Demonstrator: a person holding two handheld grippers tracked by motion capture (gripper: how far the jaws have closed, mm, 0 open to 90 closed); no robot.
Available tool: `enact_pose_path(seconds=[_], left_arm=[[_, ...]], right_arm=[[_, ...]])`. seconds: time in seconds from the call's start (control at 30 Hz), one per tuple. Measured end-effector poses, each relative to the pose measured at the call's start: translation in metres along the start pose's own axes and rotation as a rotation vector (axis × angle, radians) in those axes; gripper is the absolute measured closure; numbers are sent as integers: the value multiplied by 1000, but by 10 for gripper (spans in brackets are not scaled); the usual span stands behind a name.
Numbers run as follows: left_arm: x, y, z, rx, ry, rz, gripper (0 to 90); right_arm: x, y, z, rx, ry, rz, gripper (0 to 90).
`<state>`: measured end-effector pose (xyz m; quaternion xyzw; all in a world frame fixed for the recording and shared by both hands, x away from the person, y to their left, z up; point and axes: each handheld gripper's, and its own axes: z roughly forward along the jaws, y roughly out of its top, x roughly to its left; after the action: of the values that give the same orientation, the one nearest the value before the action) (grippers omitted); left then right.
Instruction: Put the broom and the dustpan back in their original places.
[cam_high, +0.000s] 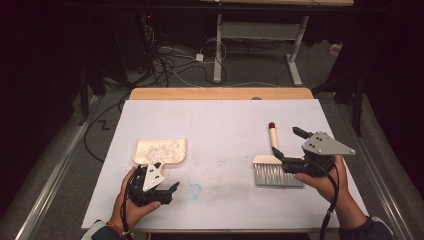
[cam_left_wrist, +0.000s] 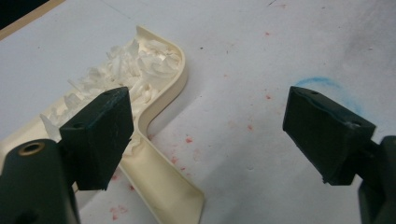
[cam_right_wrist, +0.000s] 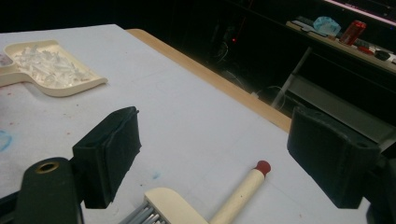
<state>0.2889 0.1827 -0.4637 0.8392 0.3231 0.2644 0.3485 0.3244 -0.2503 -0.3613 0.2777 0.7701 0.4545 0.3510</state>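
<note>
Left gripper (cam_left_wrist: 205, 135): jaws wide apart, nothing btwn pads; left jaw sits over the dustpan (cam_left_wrist: 163, 84) handle, not clamping it. Right gripper (cam_right_wrist: 233, 158): jaws likewise fully spread, empty; brush (cam_right_wrist: 233, 196) lies on the table just below and btwn them, w/o contact. Dustpan (cam_high: 160, 151) rests flat at the left of the white sheet (cam_high: 220, 125), loaded w/ white shavings (cam_high: 159, 148); brush (cam_high: 274, 165) lies at the right, bristles toward the person, well apart from the pan. Risks, as judged: pan is heaped, so a tilted or off-centre grab on the handle could spill shavings back onto the sheet; a shallow pinch on the round brush handle may let it roll or twist out.
</note>
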Motion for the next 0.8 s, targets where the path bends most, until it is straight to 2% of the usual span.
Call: enact_pose_path(seconds=[0.03, 0.1, 0.2, 0.43, 0.63, 0.8], left_arm=[[-1, 0, 0, 4, -8, -11, 158], [-1, 0, 0, -4, -4, 2, 158], [-2, 0, 0, -3, -9, -10, 158], [-2, 0, 1, -3, -11, 12, 158], [-3, 0, 1, -9, -13, 12, 158], [-4, 0, 1, -2, -19, 9, 158]], right_arm=[[0, -1, -1, 2, 0, -2, 175], [1, -2, -3, 4, 2, -6, 175], [2, -4, -5, 8, 2, -12, 175], [3, -10, -11, 20, 0, -23, 175], [5, -16, -15, 33, -3, -40, 175], [4, -25, -18, 41, -2, -33, 176]])
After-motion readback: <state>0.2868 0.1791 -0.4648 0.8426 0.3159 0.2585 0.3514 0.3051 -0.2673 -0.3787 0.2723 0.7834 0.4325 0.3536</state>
